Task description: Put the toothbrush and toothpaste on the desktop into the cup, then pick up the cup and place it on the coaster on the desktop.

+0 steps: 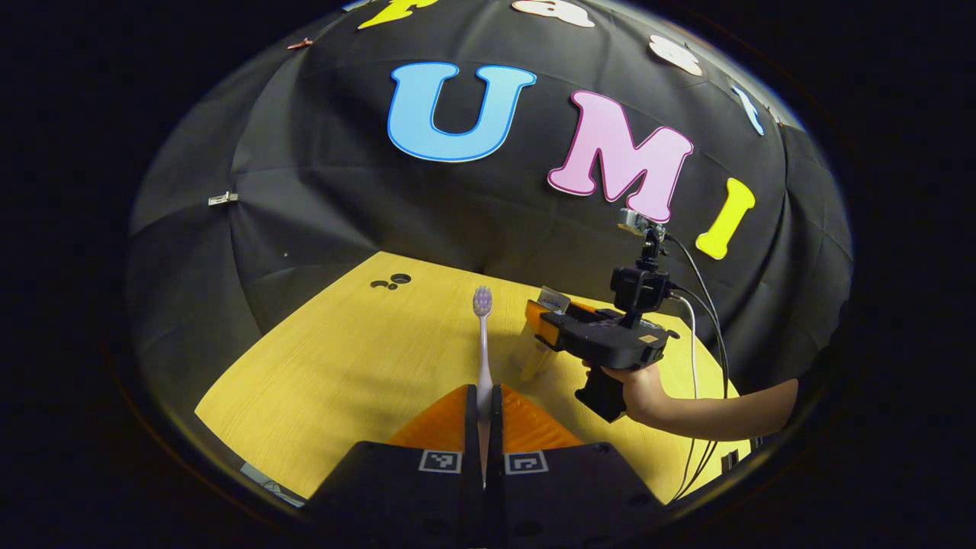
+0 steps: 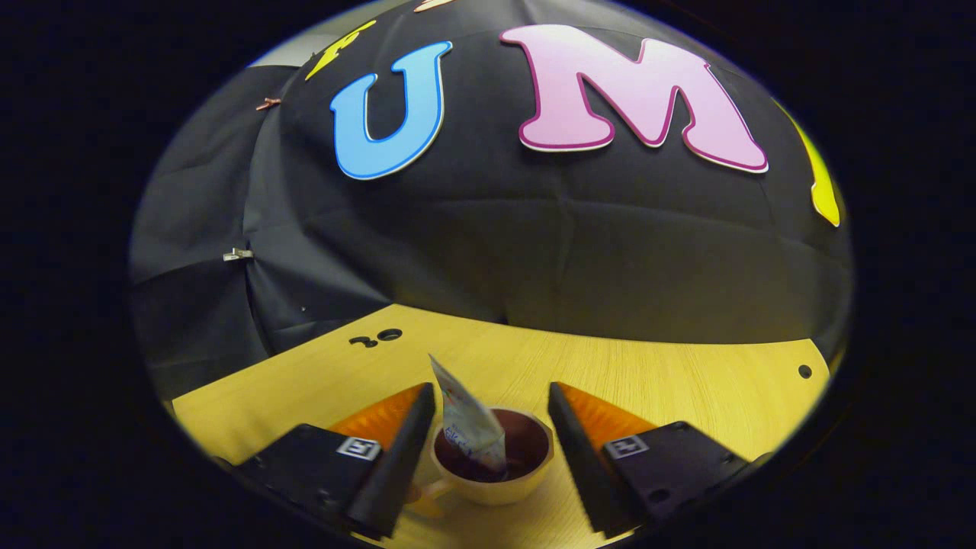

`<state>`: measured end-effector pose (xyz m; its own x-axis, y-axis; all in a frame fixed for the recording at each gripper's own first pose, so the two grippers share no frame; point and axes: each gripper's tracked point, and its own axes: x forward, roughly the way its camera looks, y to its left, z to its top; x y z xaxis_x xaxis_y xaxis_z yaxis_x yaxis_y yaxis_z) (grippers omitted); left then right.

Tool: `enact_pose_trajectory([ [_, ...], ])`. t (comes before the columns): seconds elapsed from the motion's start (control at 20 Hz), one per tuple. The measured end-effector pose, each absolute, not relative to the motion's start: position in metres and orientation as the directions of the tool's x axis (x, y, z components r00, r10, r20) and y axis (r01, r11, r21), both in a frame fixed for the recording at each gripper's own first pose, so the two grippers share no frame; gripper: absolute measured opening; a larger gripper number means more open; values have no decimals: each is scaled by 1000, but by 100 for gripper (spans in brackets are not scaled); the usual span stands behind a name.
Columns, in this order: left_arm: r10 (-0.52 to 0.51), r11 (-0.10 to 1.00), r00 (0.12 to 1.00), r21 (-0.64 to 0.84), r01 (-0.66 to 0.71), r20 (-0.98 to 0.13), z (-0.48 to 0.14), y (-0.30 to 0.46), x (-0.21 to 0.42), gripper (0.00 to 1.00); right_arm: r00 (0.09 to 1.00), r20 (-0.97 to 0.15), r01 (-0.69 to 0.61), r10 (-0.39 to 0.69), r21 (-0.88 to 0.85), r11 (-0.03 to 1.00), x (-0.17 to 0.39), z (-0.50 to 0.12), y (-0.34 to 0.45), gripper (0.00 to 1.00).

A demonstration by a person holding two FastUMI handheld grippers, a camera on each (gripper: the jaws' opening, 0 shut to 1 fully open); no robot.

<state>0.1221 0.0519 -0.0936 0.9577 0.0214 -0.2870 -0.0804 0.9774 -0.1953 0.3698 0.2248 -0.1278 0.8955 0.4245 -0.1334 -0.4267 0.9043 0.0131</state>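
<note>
My left gripper [image 1: 483, 393] is shut on the handle of a white toothbrush [image 1: 483, 343], whose purple bristle head points up and away over the wooden table [image 1: 343, 366]. To its right a hand [image 1: 640, 385] holds my right gripper [image 1: 543, 324] above a cream cup [image 1: 534, 364], which is mostly hidden. In the right gripper view the cup [image 2: 492, 480], dark inside, stands on the table with a toothpaste tube [image 2: 469, 419] leaning in it. My right gripper [image 2: 492, 393] is open, one finger on each side of the cup, touching neither the cup nor the tube.
Small dark holes [image 1: 393, 282] mark the table's far left part, also visible in the right gripper view as holes [image 2: 377, 337]. Black cloth hangs right behind the table's far edge. Cables [image 1: 698, 335] trail from the right gripper toward the table's right edge.
</note>
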Motion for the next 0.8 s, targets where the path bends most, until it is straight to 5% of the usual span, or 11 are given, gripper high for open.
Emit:
enact_pose_trajectory([
  [0.05, 21, 976, 958, -204, -82, -285, -93, 50, 124, 11, 896, -125, -426, 425, 22, 904, 366, -120, 221, 100],
  [0.8, -56, 945, 998, -323, 49, -13, -26, 10, 237, 6, 913, -151, -375, 378, 55, 926, 292, -80, 98, 98],
])
